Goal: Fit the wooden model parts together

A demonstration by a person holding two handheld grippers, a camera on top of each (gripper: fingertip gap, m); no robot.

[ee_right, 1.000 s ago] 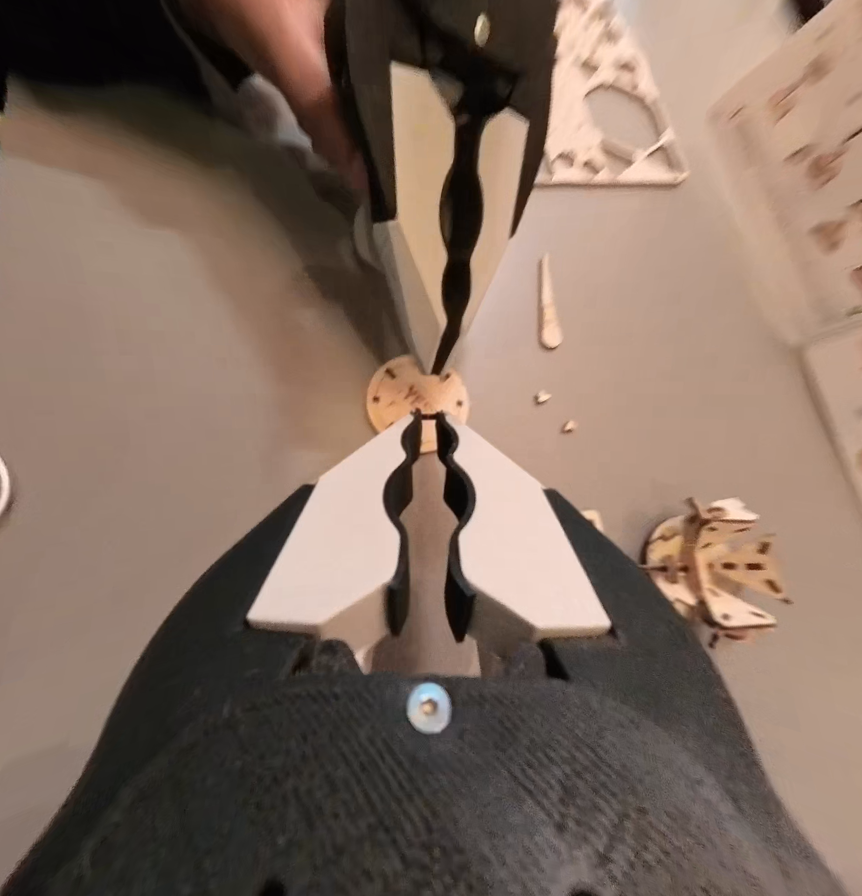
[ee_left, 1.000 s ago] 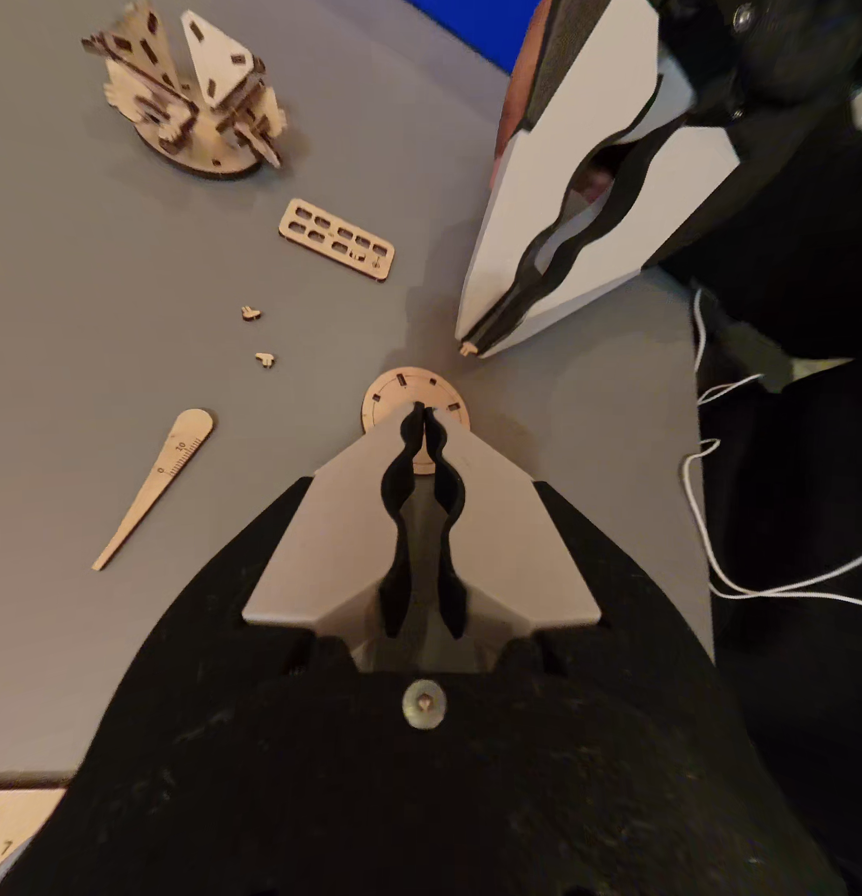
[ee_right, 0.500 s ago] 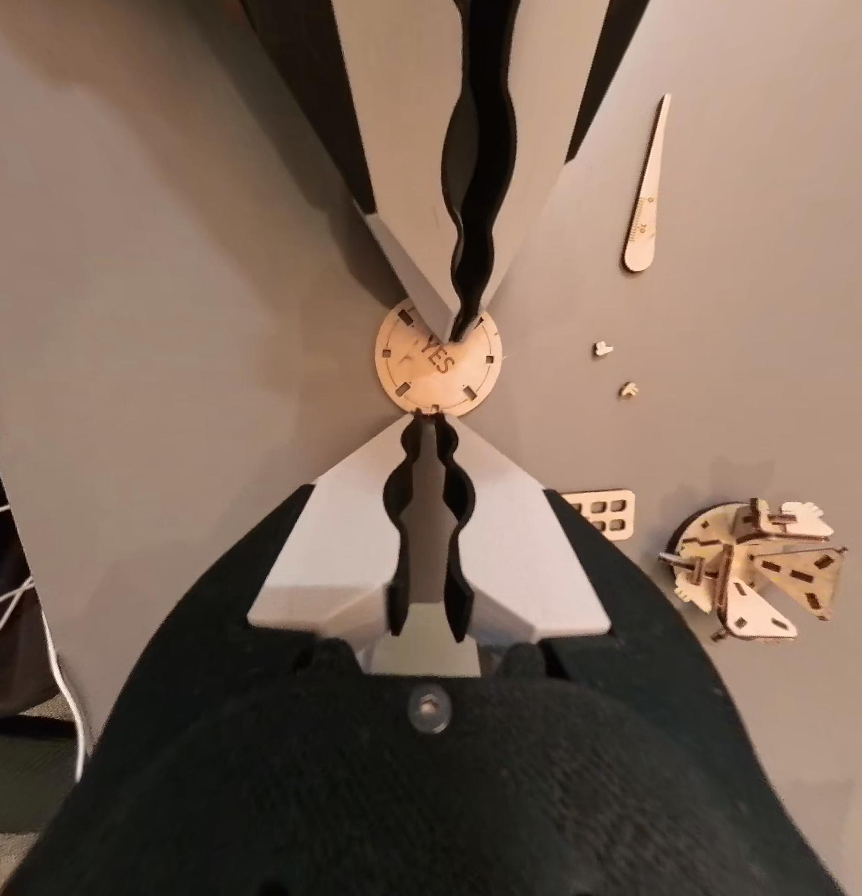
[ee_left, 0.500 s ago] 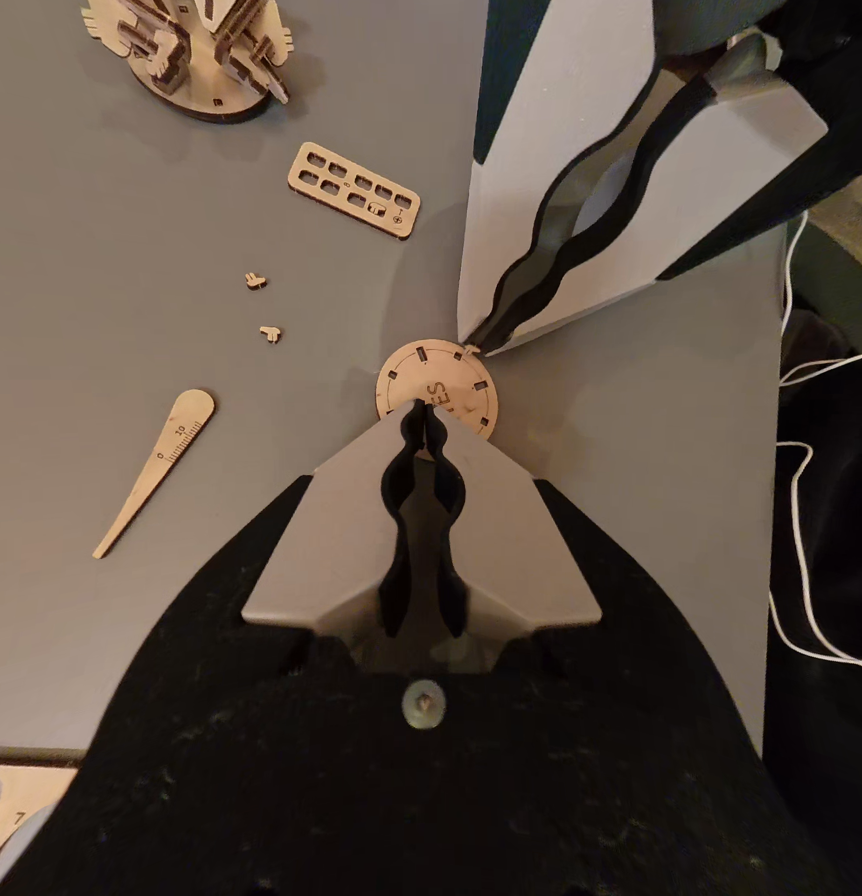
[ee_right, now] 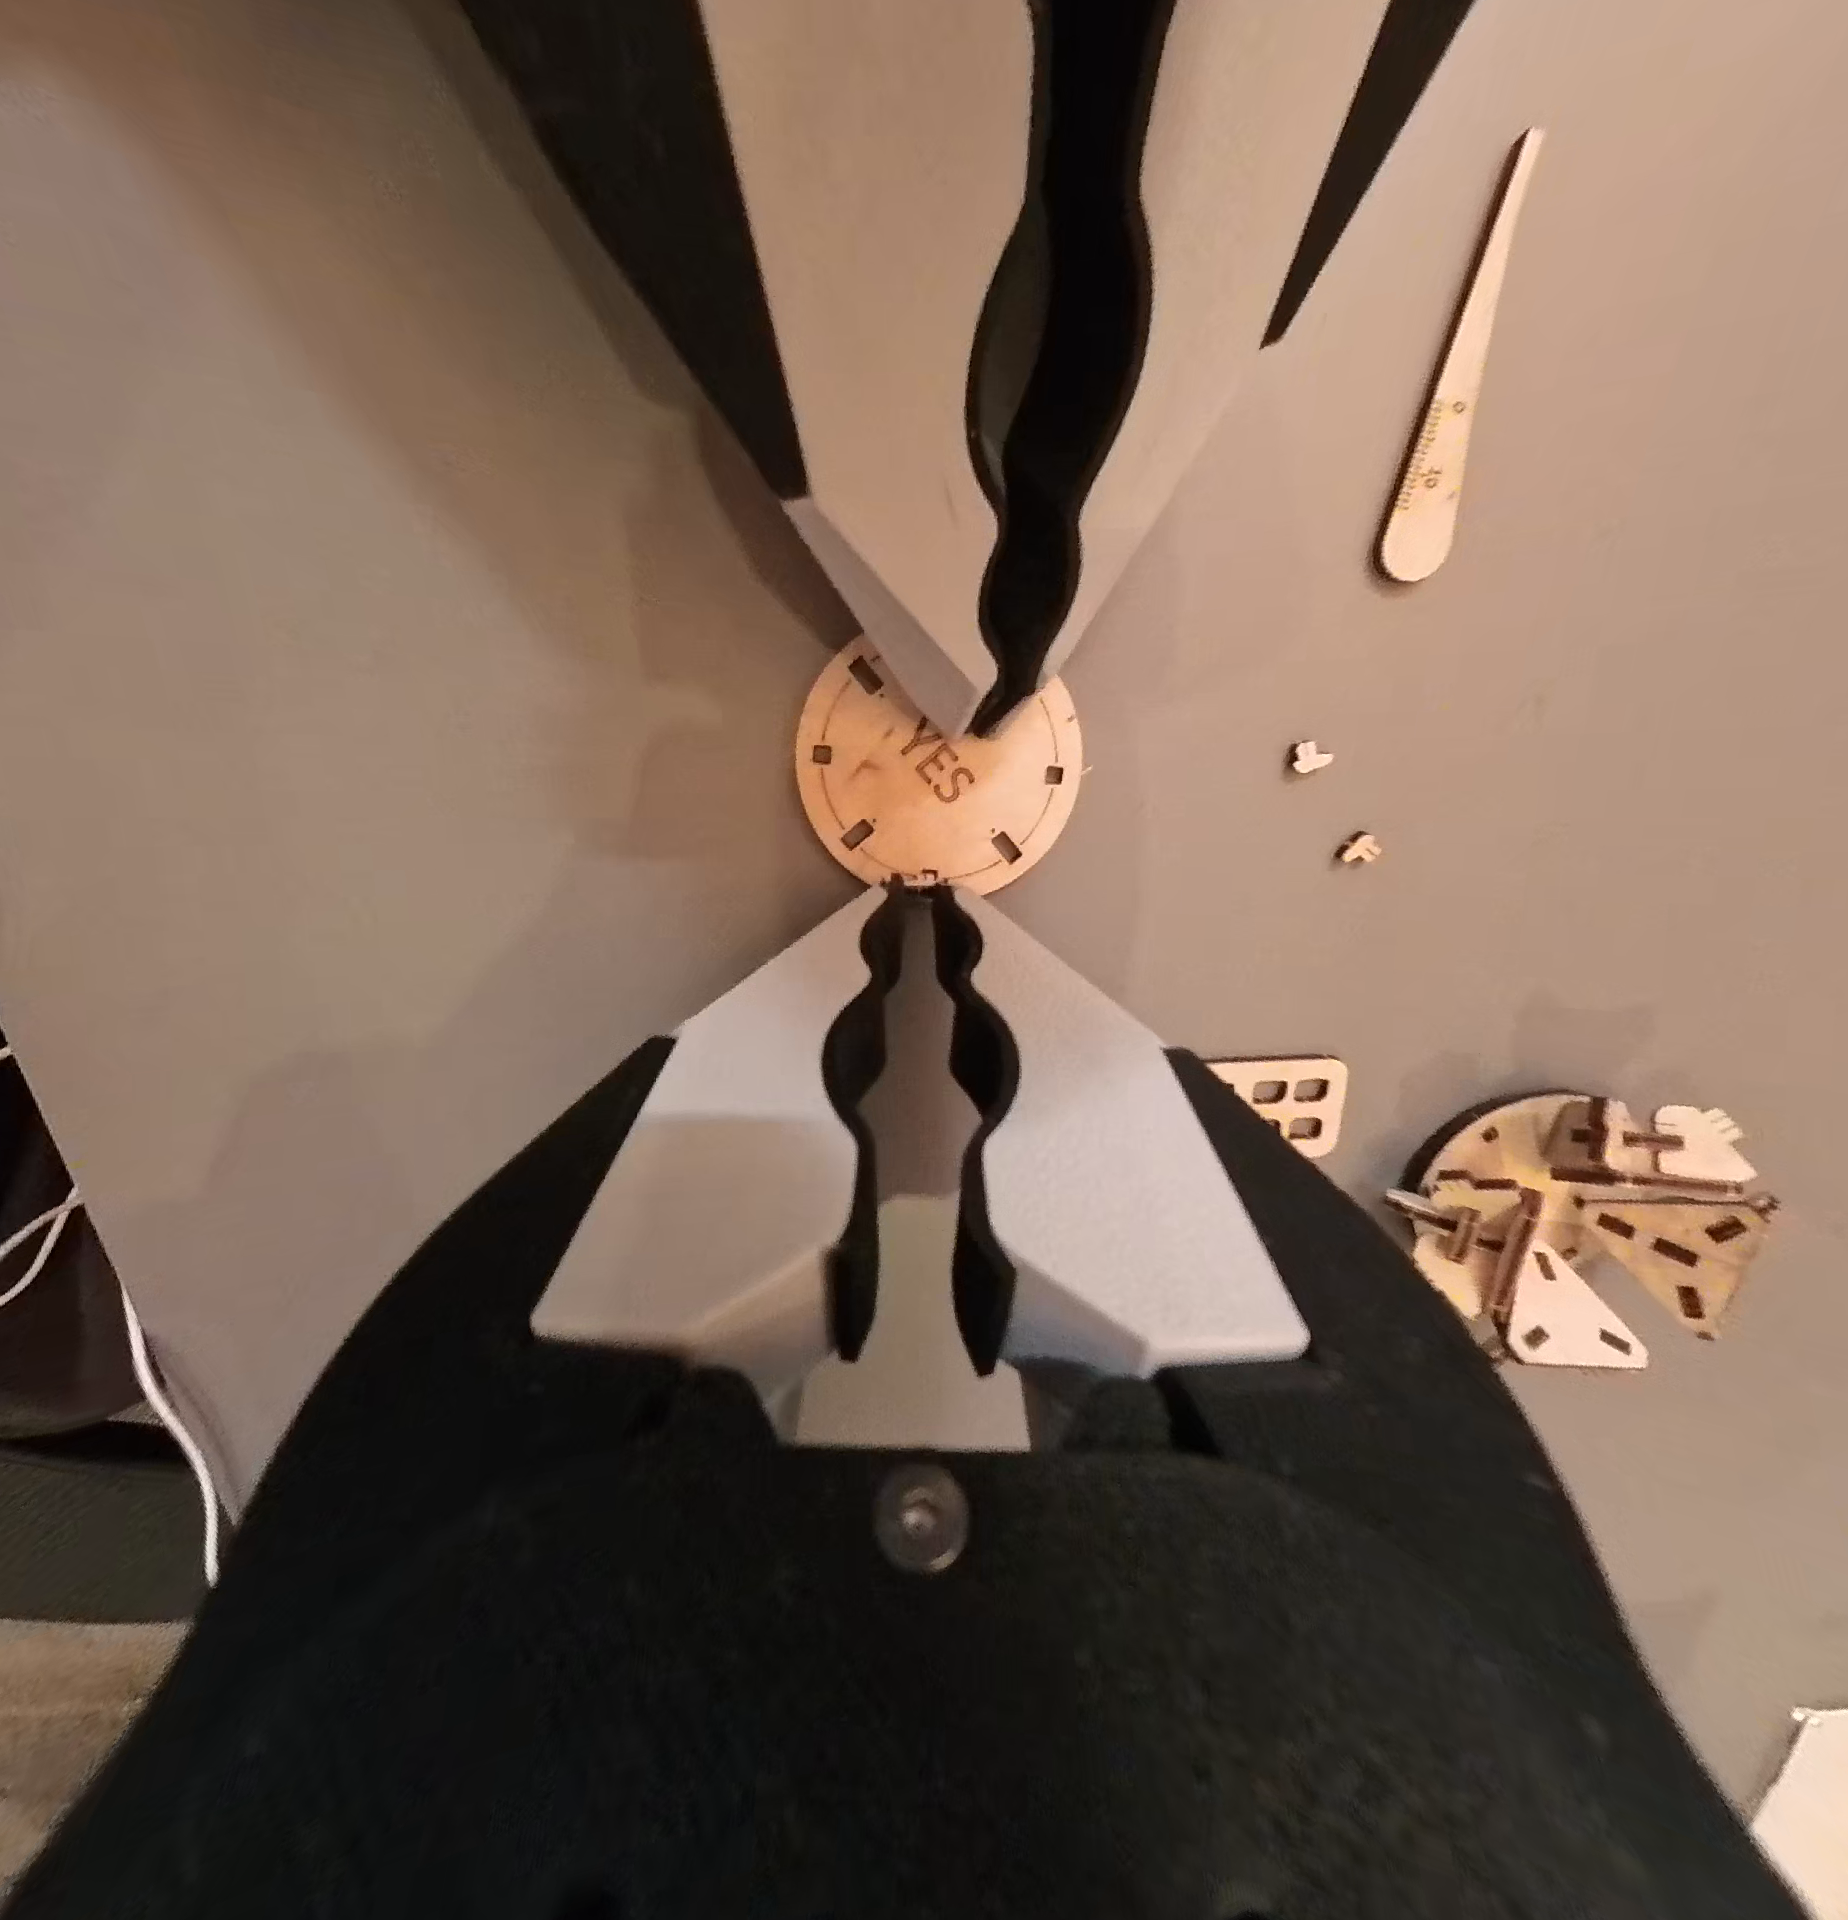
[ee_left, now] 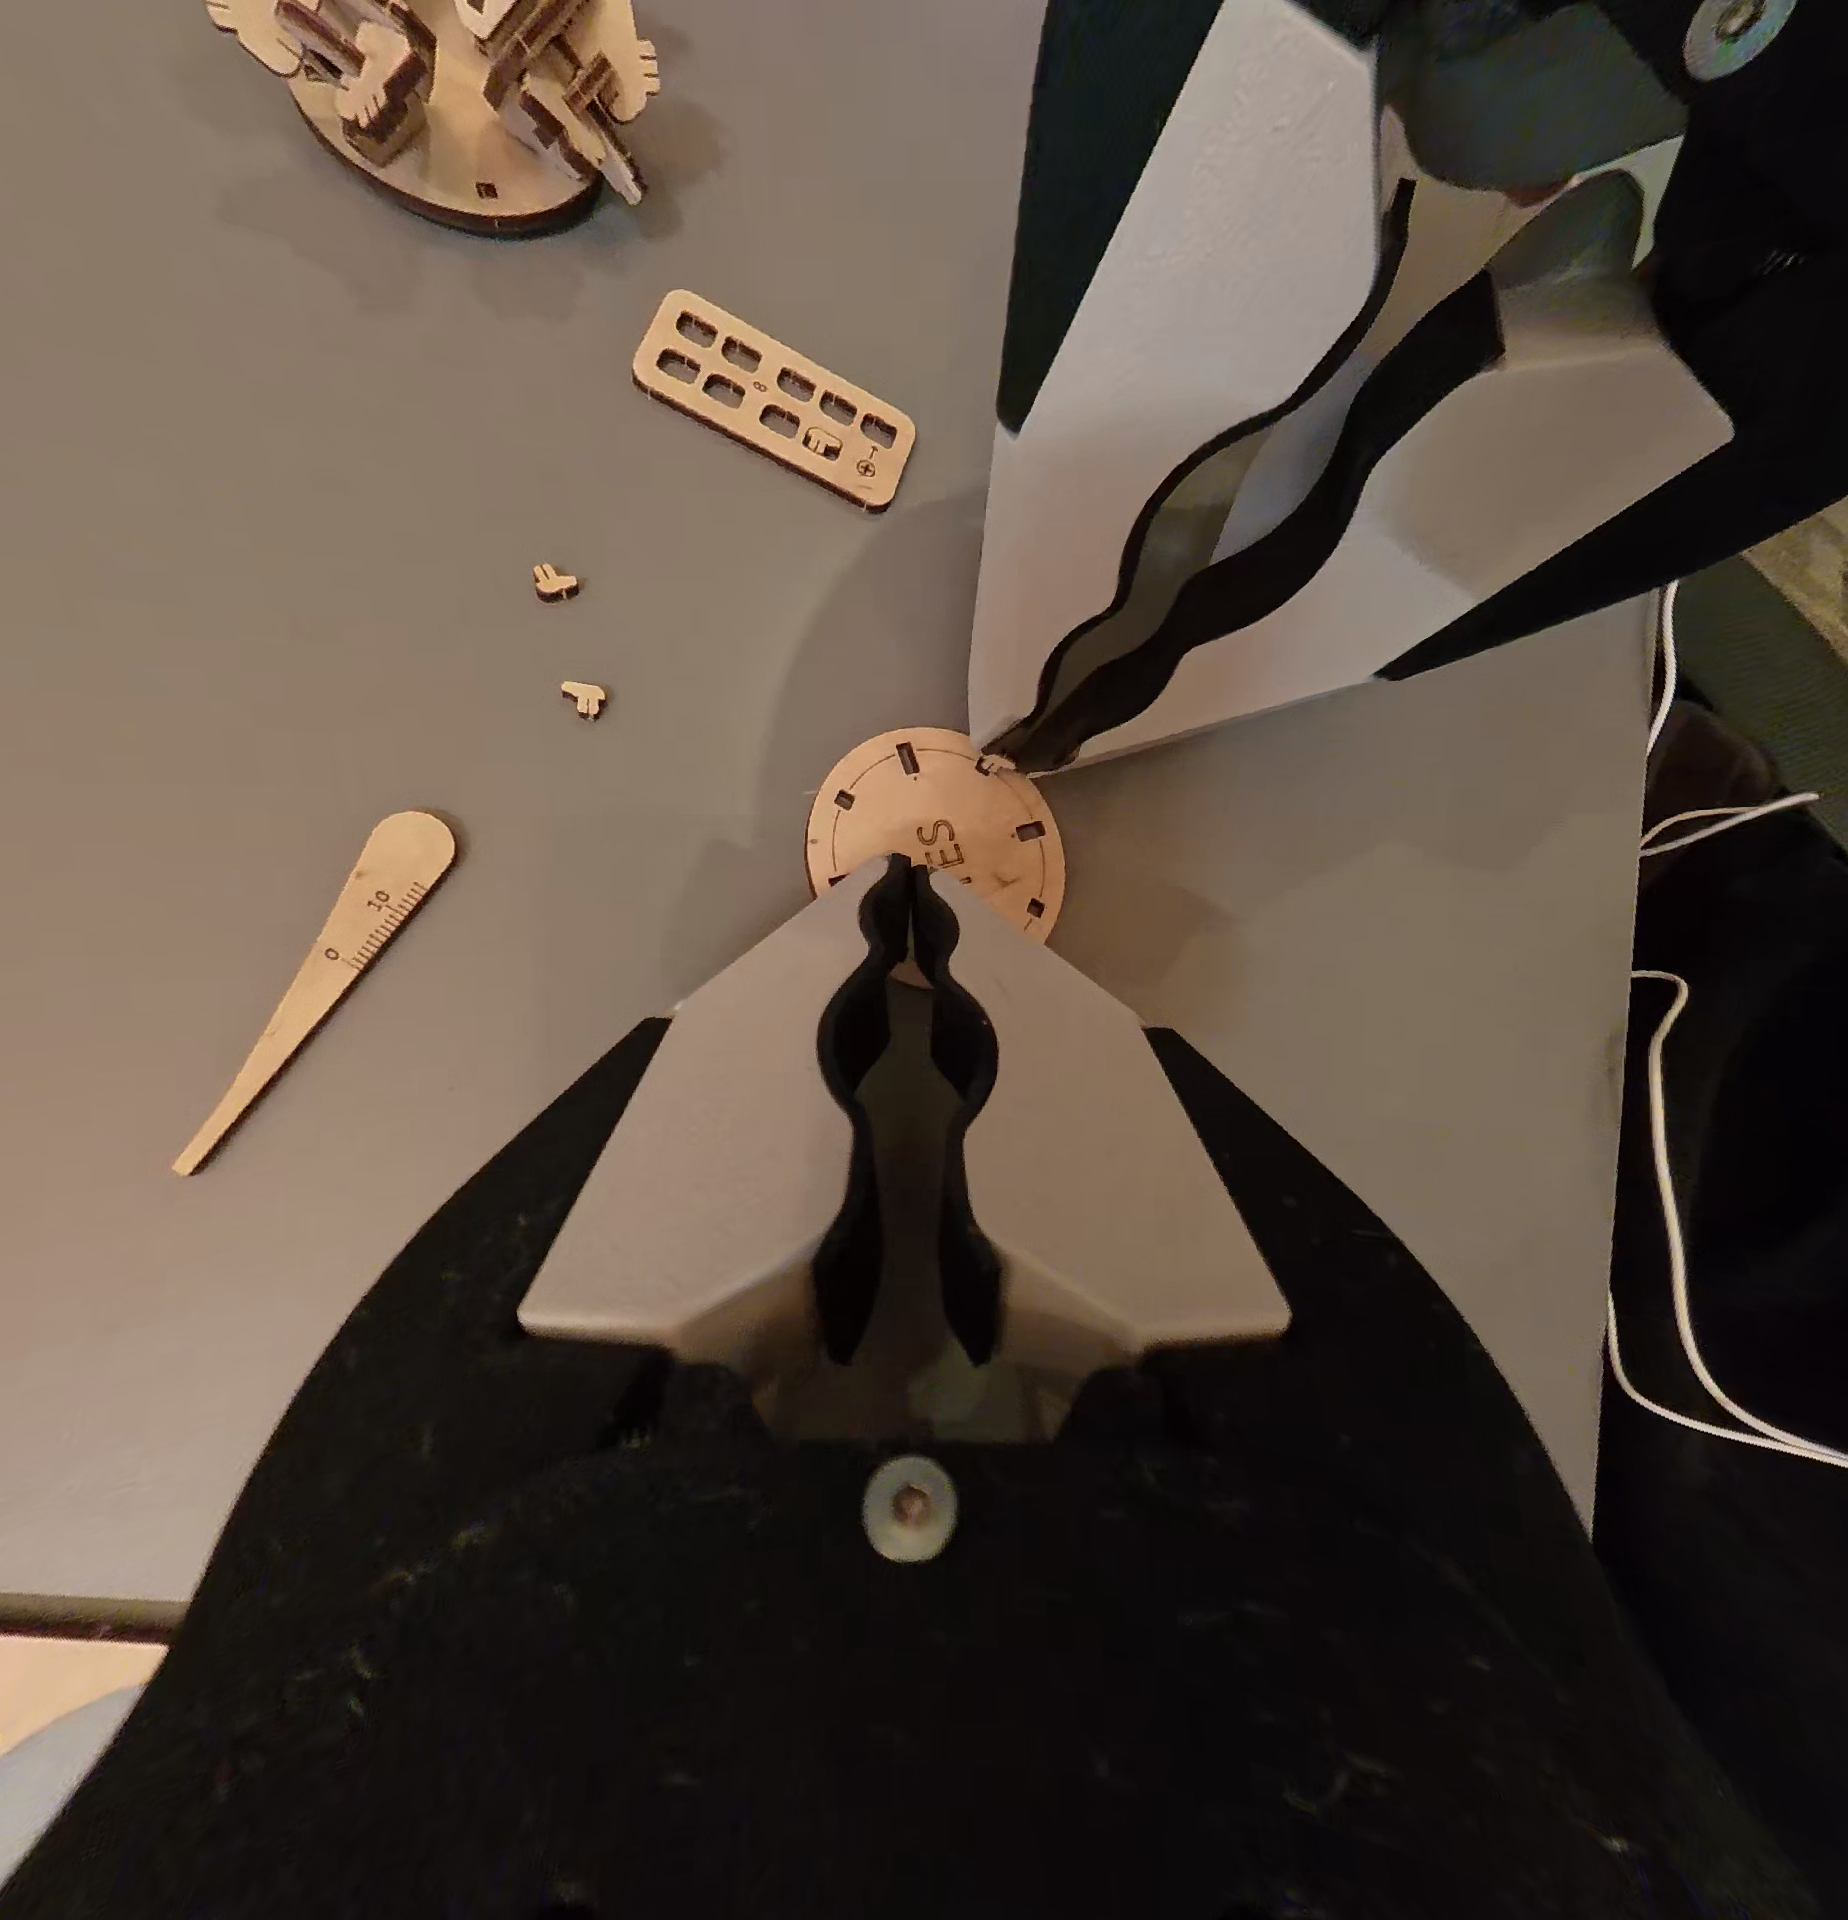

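Nearest, the left gripper (ee_left: pixel 912 873) has its jaws pressed together, tips resting on a round wooden disc (ee_left: pixel 987 826) lying flat on the grey table (ee_left: pixel 276 520). At the disc's far rim, the right gripper (ee_right: pixel 907 896) pinches a tiny wooden peg (ee_left: pixel 996 766) at a slot. Farther left lie a tapered wooden ruler piece (ee_left: pixel 322 982), two small wooden bits (ee_left: pixel 584 698), a slotted wooden plate (ee_left: pixel 774 414) and, farthest, a part-built wooden model (ee_left: pixel 452 94).

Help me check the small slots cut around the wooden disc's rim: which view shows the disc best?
Right wrist view: the wooden disc lies nearly whole. In the left wrist view the left gripper covers its near part.
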